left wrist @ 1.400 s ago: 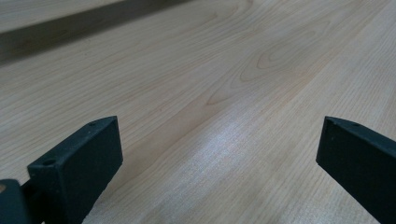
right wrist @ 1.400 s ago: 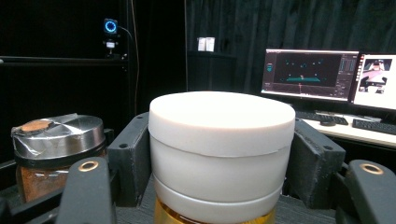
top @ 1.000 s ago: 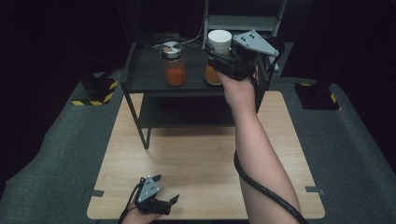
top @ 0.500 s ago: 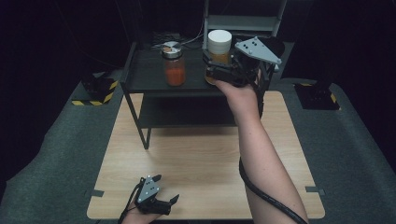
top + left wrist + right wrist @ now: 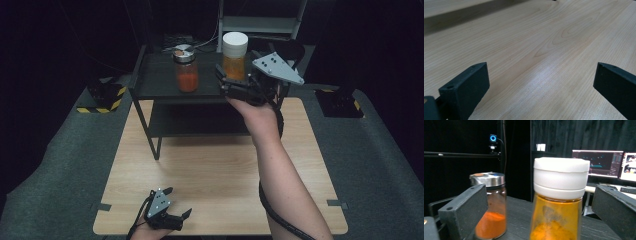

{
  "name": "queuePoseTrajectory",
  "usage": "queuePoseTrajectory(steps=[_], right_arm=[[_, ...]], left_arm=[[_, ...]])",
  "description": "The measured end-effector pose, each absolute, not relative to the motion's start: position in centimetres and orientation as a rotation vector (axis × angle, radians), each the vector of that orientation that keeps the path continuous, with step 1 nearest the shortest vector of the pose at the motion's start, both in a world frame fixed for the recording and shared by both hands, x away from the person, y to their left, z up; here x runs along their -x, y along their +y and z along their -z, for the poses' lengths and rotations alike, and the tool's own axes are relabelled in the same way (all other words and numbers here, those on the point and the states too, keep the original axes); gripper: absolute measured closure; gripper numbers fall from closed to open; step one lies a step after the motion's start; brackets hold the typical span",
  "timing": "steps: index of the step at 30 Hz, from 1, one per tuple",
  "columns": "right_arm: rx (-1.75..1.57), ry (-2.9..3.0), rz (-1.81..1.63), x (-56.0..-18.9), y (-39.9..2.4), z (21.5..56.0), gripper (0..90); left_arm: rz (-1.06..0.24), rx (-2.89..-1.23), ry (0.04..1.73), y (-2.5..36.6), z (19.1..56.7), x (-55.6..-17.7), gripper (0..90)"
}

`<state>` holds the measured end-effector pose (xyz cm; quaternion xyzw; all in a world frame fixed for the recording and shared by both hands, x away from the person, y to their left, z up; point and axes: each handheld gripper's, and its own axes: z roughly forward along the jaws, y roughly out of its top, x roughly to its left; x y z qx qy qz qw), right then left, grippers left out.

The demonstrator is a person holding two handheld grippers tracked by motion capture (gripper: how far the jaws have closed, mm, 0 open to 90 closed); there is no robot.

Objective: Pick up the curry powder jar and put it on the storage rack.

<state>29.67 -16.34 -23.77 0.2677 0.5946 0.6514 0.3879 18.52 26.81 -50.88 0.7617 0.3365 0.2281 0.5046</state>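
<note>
Right hand-held gripper (image 5: 536, 220) open around white-lidded jar (image 5: 559, 202).

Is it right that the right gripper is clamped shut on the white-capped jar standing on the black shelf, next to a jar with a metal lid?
Not quite. The right gripper is open: in the right gripper view its jaws stand apart on either side of the white-capped jar with gaps between. The rest holds: that jar stands on the black shelf, next to the jar with a metal lid.
</note>
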Motion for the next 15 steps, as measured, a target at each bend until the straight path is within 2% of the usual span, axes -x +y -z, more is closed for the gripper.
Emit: queuePoseTrajectory(steps=[15], right_arm=[[-0.641,1.504,-1.666,-27.4,-16.9,25.8,0.0]], left_arm=[[-0.564,-1.851,0.79,26.7,50.9,-18.4,0.5]])
